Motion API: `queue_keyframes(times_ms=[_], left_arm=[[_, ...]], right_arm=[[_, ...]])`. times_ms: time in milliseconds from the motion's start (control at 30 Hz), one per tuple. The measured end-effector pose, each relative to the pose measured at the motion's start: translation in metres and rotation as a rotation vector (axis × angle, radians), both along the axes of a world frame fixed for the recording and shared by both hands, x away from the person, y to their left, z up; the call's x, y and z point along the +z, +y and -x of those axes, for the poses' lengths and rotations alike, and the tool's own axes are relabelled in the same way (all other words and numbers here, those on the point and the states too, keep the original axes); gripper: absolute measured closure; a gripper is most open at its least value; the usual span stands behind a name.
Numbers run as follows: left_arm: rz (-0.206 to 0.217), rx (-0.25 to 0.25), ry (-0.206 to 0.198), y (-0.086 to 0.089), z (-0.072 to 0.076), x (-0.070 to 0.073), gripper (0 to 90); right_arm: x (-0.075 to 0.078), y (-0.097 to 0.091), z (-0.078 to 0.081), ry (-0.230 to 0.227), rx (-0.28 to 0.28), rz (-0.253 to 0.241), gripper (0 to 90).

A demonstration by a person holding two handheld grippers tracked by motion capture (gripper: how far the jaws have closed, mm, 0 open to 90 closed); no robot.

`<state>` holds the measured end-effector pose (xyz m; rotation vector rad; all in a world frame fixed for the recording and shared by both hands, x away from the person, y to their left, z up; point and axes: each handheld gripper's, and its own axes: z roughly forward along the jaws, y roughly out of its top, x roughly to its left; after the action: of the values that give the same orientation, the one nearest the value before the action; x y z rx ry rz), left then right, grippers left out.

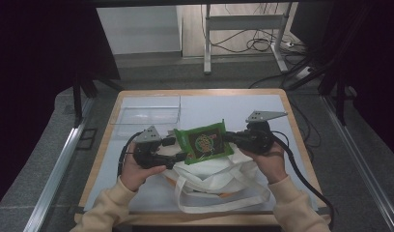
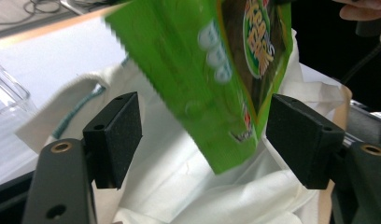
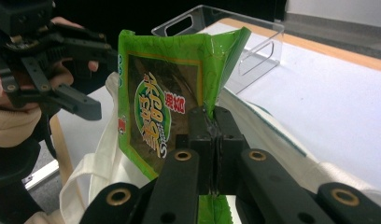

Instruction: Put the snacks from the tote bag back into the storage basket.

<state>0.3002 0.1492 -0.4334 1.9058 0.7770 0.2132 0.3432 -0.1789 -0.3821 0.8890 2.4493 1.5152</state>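
A green snack packet (image 1: 204,141) hangs above a white tote bag (image 1: 214,180) at the near middle of the table. My right gripper (image 1: 232,137) is shut on the packet's right edge; in the right gripper view its jaws (image 3: 215,135) pinch the crinkled edge of the packet (image 3: 156,107). My left gripper (image 1: 178,153) stands open at the packet's left side. In the left gripper view the packet's lower corner (image 2: 202,70) dips between the wide-apart pads (image 2: 115,135) without either pad pressing on it, and the bag's cloth (image 2: 179,191) lies below.
A clear plastic container (image 1: 147,115) sits at the table's far left, also in the right gripper view as the container (image 3: 244,42). The pale table top (image 1: 224,104) has a wooden rim. Cables and a metal stand lie on the floor beyond.
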Motion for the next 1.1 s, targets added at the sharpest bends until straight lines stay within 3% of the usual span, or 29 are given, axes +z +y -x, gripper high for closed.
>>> queue_keyframes(times_ms=[133, 300, 633, 733, 1100], left_arm=[[0.007, -0.011, 0.017, -0.001, -0.001, -0.003, 27.5], [0.045, -0.036, 0.026, -0.005, -0.005, -0.005, 29.3], [0.045, -0.045, 0.028, -0.008, -0.007, -0.006, 34.8], [0.035, -0.044, 0.018, -0.009, -0.007, -0.007, 43.4], [0.038, -0.124, 0.019, -0.013, -0.006, -0.006, 67.6]], right_arm=[[0.002, -0.001, -0.001, 0.001, -0.002, -0.017, 87.0], [-0.001, 0.002, -0.002, 0.002, 0.01, -0.023, 87.0], [-0.004, 0.005, -0.004, 0.003, 0.022, -0.029, 87.0], [-0.005, 0.006, -0.003, 0.004, 0.026, -0.026, 87.0], [-0.014, 0.012, -0.005, 0.002, 0.051, 0.018, 85.0]])
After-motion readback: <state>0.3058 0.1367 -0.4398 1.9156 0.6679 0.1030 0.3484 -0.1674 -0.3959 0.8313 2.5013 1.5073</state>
